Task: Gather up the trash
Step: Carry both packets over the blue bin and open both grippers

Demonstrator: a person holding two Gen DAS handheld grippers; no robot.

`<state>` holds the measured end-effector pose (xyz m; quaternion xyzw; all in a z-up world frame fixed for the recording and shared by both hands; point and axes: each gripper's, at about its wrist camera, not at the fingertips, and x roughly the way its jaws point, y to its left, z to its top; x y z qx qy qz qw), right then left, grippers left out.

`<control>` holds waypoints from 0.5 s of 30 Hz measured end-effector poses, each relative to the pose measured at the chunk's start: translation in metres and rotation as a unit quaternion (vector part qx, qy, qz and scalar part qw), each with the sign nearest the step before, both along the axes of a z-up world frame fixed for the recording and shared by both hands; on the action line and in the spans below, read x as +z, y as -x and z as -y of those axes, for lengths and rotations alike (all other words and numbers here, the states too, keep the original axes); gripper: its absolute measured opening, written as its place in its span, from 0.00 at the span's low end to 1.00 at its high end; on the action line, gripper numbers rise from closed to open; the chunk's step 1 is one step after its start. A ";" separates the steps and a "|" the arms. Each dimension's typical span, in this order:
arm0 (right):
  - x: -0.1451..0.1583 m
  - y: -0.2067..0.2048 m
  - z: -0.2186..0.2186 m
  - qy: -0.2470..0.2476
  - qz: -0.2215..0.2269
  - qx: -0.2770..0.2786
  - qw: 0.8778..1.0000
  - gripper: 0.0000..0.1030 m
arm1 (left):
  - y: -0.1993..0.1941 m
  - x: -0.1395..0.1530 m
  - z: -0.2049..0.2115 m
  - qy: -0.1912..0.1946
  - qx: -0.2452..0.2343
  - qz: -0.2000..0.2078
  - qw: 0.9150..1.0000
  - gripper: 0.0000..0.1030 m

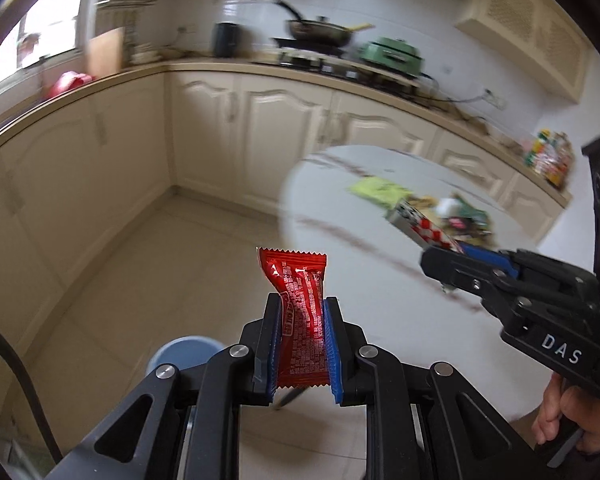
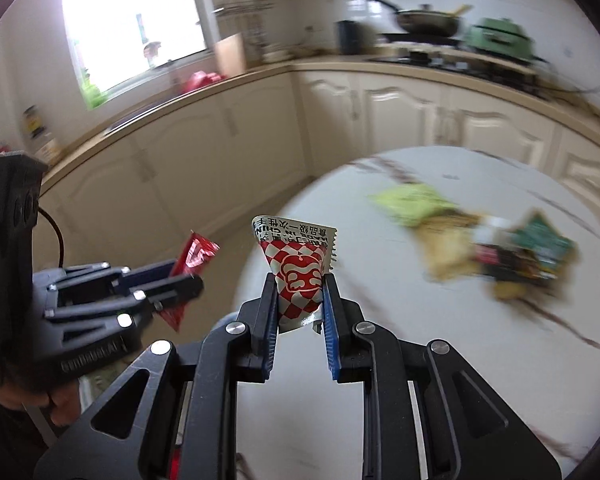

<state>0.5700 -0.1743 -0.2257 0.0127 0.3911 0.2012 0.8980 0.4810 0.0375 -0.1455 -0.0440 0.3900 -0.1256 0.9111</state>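
Up close, the left hand-held gripper (image 1: 302,344) is nearly closed on a red snack wrapper (image 1: 300,320), its blue pads pinching the lower half while the top sticks up free. The right hand-held gripper (image 2: 300,316) is likewise nearly closed on a red-and-white checked wrapper (image 2: 298,276), gripped low and crumpled, its printed top edge curling above the pads.

Both sit above the near rim of a round white marble tabletop (image 2: 420,360), close together and side by side. Further out on the tabletop lies a blurred heap of remaining trash (image 2: 500,248), with a yellow-green packet (image 2: 412,204) beside it. Below the left gripper, on the tiled floor, part of a pale blue round container (image 1: 184,354) shows; whether it is the bin cannot be told.

To do this step well, both grips should probably stay firm during the carry, since thin foil slips easily. Each wrapper is best released only once it hangs squarely over the bin's mouth, one at a time.
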 end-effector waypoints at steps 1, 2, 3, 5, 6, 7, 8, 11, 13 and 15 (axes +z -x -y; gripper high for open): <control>-0.003 -0.001 -0.016 0.000 -0.001 0.010 1.000 0.19 | 0.005 0.000 -0.013 -0.001 0.012 0.001 1.000 0.16; -0.007 -0.005 -0.038 0.000 -0.003 0.025 1.000 0.19 | 0.010 -0.002 -0.034 0.003 0.027 -0.001 1.000 0.16; -0.012 -0.009 -0.059 -0.002 -0.003 0.039 0.999 0.19 | 0.011 -0.002 -0.042 0.006 0.033 -0.004 0.999 0.16; -0.023 -0.015 -0.090 -0.001 -0.012 0.059 0.998 0.19 | 0.015 -0.012 -0.072 0.013 0.056 -0.015 0.998 0.16; -0.030 -0.019 -0.106 -0.002 -0.017 0.069 0.997 0.19 | 0.015 -0.020 -0.087 0.013 0.067 -0.026 0.997 0.16; -0.039 -0.024 -0.122 0.000 -0.024 0.078 0.997 0.19 | 0.014 -0.029 -0.099 0.012 0.076 -0.037 0.996 0.16; -0.048 -0.028 -0.135 0.002 -0.031 0.085 0.996 0.19 | 0.013 -0.038 -0.109 0.010 0.084 -0.048 0.995 0.16; -0.083 -0.043 -0.169 0.015 -0.057 0.101 0.993 0.19 | 0.000 -0.070 -0.134 0.014 0.105 -0.088 0.990 0.16; -0.109 -0.055 -0.187 0.028 -0.078 0.107 0.991 0.19 | -0.008 -0.090 -0.146 0.021 0.113 -0.113 0.987 0.16; -0.140 -0.068 -0.201 0.043 -0.101 0.108 0.988 0.20 | -0.015 -0.113 -0.155 0.032 0.116 -0.140 0.983 0.16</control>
